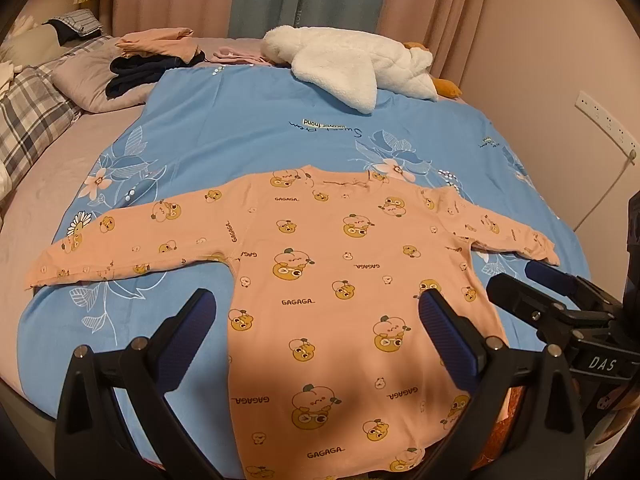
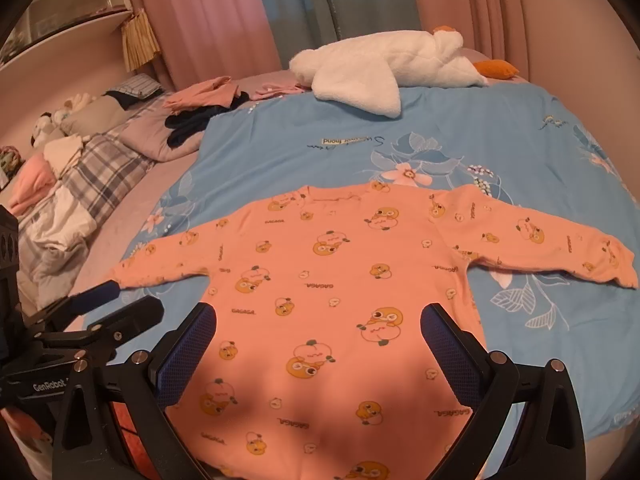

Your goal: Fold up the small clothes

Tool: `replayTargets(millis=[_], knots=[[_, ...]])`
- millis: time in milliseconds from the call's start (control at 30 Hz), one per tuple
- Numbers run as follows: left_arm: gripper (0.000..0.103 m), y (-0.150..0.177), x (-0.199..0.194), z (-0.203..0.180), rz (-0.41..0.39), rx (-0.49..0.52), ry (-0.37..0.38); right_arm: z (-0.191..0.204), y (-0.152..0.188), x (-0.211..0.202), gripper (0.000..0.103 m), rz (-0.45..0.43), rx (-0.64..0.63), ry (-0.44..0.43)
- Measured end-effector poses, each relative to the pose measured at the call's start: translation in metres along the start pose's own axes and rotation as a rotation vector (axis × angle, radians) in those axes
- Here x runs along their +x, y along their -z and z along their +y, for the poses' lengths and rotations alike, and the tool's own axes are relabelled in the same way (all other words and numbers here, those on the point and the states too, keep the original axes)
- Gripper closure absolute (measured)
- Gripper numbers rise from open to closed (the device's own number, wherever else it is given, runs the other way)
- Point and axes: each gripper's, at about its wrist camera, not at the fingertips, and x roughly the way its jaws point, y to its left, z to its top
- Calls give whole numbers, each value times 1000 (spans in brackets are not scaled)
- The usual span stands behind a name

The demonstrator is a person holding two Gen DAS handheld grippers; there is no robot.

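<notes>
A small peach long-sleeved top [image 1: 332,280] printed with cartoon ducks and "GAGAGA" lies flat on a blue floral quilt [image 1: 256,120], both sleeves spread out sideways, hem toward me. My left gripper [image 1: 318,308] hovers open above the lower body of the top, holding nothing. My right gripper [image 2: 320,320] is open too, over the same lower part of the top [image 2: 340,280], nothing between its fingers. In the left wrist view the right gripper [image 1: 524,276] shows at the right edge; in the right wrist view the left gripper [image 2: 132,300] shows at the left, near the left sleeve cuff.
A white plush goose [image 1: 352,64] lies at the far end of the quilt. Folded pink and dark clothes [image 1: 156,56] sit on a grey pillow at far left, next to a plaid pillow [image 1: 28,112]. Pink curtains [image 2: 208,20] hang behind; a wall with sockets [image 1: 604,120] is right.
</notes>
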Motion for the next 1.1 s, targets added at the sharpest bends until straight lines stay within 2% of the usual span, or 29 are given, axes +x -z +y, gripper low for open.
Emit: replayTargets(millis=[1100], knots=[[4, -1, -2, -8, 6, 18, 28, -8, -2, -6, 1, -5, 40, 11]])
